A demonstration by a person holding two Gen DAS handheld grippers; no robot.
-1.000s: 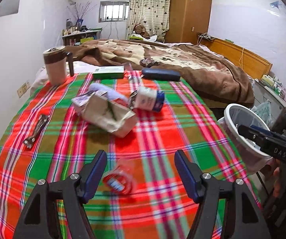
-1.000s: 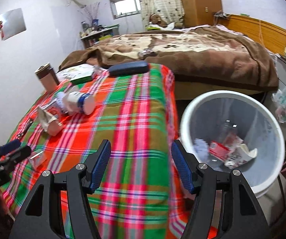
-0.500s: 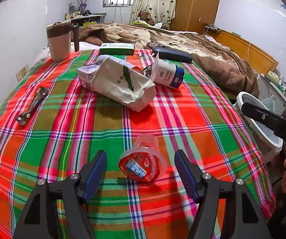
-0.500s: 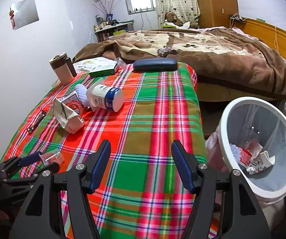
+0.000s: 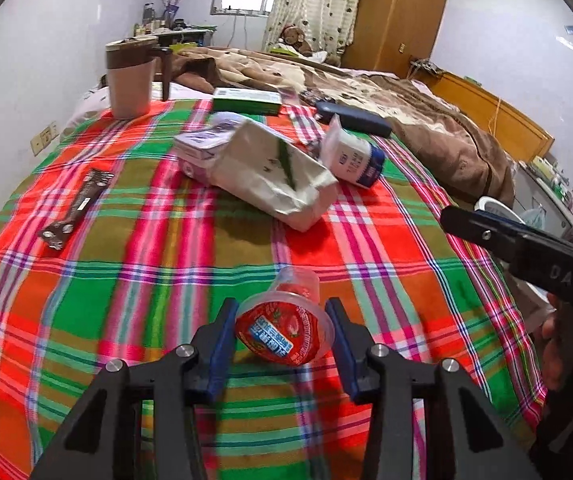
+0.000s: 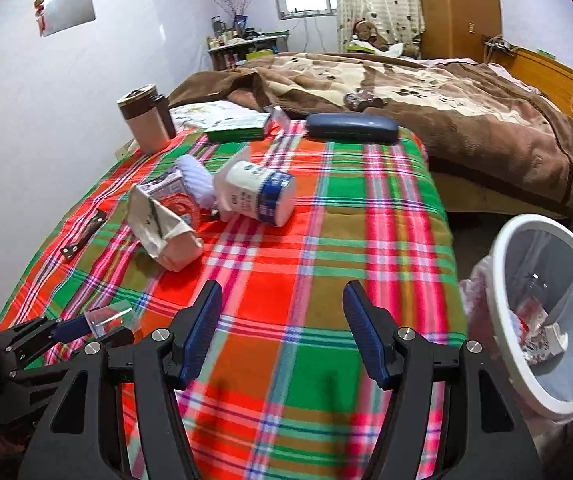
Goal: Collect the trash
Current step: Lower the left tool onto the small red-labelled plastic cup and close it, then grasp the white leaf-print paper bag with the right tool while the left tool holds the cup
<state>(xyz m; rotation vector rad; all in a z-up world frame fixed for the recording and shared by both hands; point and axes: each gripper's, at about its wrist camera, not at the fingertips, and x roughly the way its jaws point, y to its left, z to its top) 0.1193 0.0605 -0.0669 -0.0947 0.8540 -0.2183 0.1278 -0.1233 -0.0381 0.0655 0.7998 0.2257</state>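
Observation:
A clear plastic cup [image 5: 284, 332] with a red printed lid lies on its side on the plaid cloth [image 5: 126, 280]. My left gripper [image 5: 280, 304] has it between its fingers; the jaws are closing and both blue pads touch the cup's rim. The right wrist view shows the same left gripper [image 6: 98, 326] low at the left, with the cup [image 6: 106, 316] in it. My right gripper [image 6: 282, 290] hovers open over the cloth with nothing between its fingers. A white trash bin [image 6: 502, 264] stands beside the table on the right, with scraps inside.
Further back lie a crumpled paper bag [image 5: 274, 176], a white and blue container [image 5: 354, 160], a pink box [image 5: 198, 152], a black strip [image 5: 74, 208], a brown mug [image 5: 130, 76], a green box [image 5: 246, 100] and a dark case [image 5: 350, 118]. A bed with a brown blanket [image 6: 446, 92] stands behind.
My left gripper has come forward and down over the cup and its jaws have narrowed onto it. The right gripper has swung left, from over the bin to over the cloth.

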